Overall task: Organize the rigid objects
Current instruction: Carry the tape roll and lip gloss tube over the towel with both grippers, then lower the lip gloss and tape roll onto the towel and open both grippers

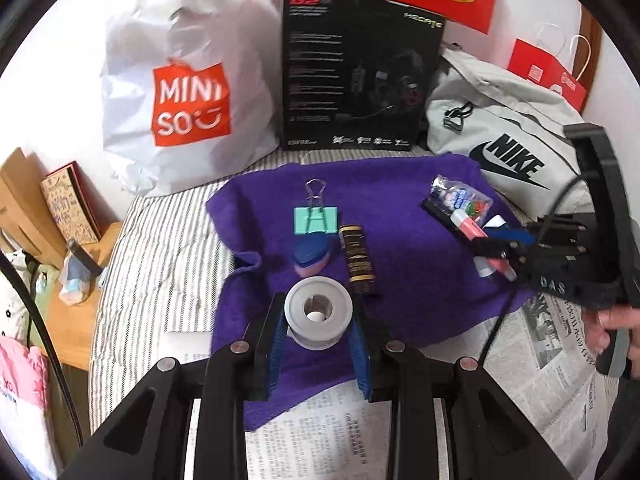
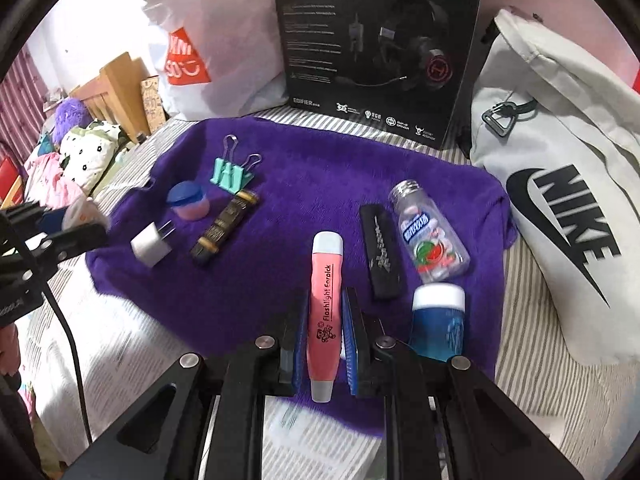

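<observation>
left gripper [image 1: 318, 330]: clamped on grey tape roll [image 1: 319, 312], near edge of purple towel [image 1: 400, 208]
right gripper [image 2: 325, 336]: closed on pink earpick [image 2: 325, 312], over towel's front
progress: prob mid-way, 2 rough groups — clip [image 2: 231, 174], jar [image 2: 188, 200] vs candy bottle [image 2: 430, 240]
containers: none for sorting afaict, bottle has candies

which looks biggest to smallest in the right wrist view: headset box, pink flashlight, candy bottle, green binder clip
1. headset box
2. pink flashlight, though held in the right gripper nearest the camera, so inflated
3. candy bottle
4. green binder clip, farther back, so its true rank is unsure
</observation>
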Tool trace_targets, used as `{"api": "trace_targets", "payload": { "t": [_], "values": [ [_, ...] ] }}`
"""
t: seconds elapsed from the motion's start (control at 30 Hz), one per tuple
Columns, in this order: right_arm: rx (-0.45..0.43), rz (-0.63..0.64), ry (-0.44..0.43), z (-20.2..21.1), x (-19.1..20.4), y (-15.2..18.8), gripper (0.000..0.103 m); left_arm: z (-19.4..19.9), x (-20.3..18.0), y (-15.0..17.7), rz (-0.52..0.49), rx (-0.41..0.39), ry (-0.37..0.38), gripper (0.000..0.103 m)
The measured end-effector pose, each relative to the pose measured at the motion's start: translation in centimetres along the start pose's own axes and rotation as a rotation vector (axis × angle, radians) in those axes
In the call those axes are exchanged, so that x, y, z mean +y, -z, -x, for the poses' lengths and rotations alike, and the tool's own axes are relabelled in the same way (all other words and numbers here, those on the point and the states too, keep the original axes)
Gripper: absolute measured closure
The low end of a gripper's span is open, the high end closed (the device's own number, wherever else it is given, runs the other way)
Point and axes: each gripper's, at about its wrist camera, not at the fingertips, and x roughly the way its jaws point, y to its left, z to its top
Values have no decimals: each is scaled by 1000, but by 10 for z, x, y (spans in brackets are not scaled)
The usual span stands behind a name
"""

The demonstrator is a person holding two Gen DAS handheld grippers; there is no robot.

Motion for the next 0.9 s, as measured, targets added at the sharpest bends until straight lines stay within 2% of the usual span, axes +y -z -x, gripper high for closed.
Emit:
{"api": "trace_targets", "payload": {
  "t": [0.23,0.43,0.77,0.9],
  "values": [
    [44,11,27,-34,0,-20,87,-3,11,0,11,3,-3,75],
    [75,20,75,-57,0,-20,87,-7,20,1,22,17,-1,75],
    [56,10,72,-63,-4,-24,87,-15,20,1,25,35,33,75],
    [49,-15,40,-63,-10,-23,86,-20,17,-1,30,52,60,75]
  ]
}}
